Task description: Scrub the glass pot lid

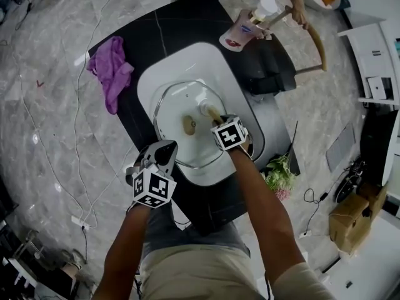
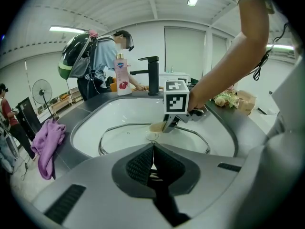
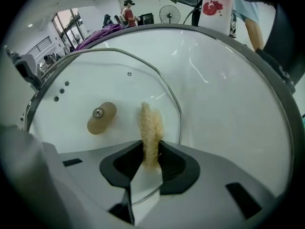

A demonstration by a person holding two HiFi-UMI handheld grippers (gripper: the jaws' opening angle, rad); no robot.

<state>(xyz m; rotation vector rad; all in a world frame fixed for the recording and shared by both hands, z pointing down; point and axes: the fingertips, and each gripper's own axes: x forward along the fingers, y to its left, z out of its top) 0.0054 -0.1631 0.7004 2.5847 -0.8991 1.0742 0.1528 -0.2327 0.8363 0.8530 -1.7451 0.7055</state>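
Dark counter with a white sink; a purple cloth lies far left of it. Glass pot lid lies flat in the sink, its tan knob at centre. Right gripper pinches a fibrous scrubber against the lid, right of the knob; left gripper, jaws closed together and empty, is at the sink's near-left rim.

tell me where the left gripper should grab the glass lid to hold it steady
The tan knob at the centre, from straight above. The glass lid lies flat in the sink, knob up, with its rim low against it. The knob is likely the only raised part the left gripper can pinch.
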